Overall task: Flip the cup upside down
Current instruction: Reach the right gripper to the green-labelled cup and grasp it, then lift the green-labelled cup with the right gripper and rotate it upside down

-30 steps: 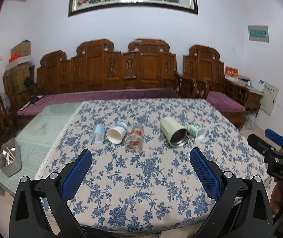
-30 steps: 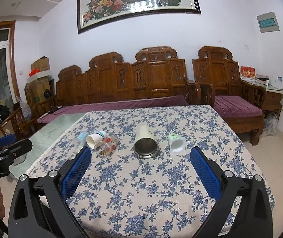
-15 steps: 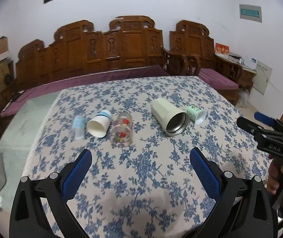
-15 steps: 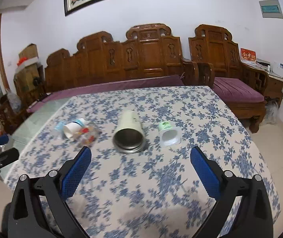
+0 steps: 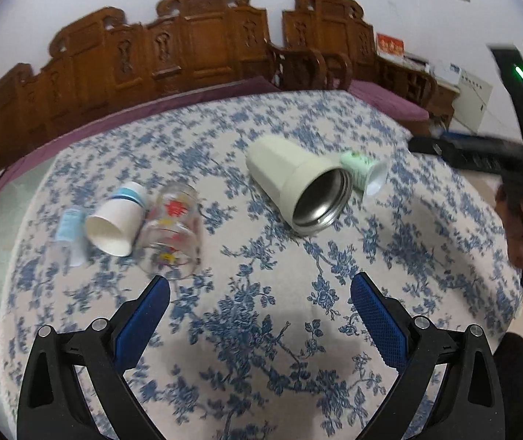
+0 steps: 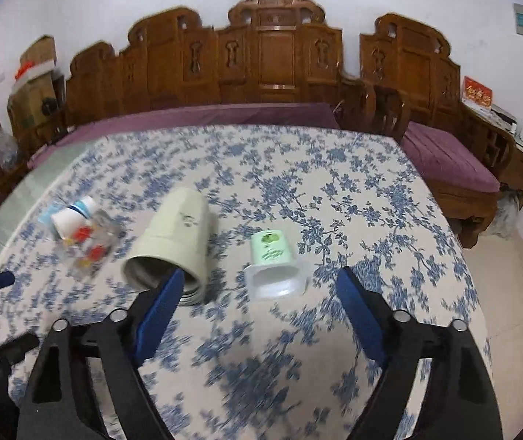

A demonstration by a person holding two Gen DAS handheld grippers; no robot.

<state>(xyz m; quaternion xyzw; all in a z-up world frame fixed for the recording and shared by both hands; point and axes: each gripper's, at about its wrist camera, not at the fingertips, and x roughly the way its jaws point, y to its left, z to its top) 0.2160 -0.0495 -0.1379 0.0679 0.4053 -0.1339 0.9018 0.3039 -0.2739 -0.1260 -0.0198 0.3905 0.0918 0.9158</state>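
Both grippers now closer to worktop (image 5: 261,330): left gripper (image 5: 260,299) and right gripper (image 6: 259,299) released, empty. Risk: left finger nudges steel cup (image 6: 173,242), which rolls.

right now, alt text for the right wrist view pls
The open right gripper hovers over a blue floral tablecloth, lined up with a small green-labelled plastic cup lying on its side. A larger beige steel-lined cup lies left of it.
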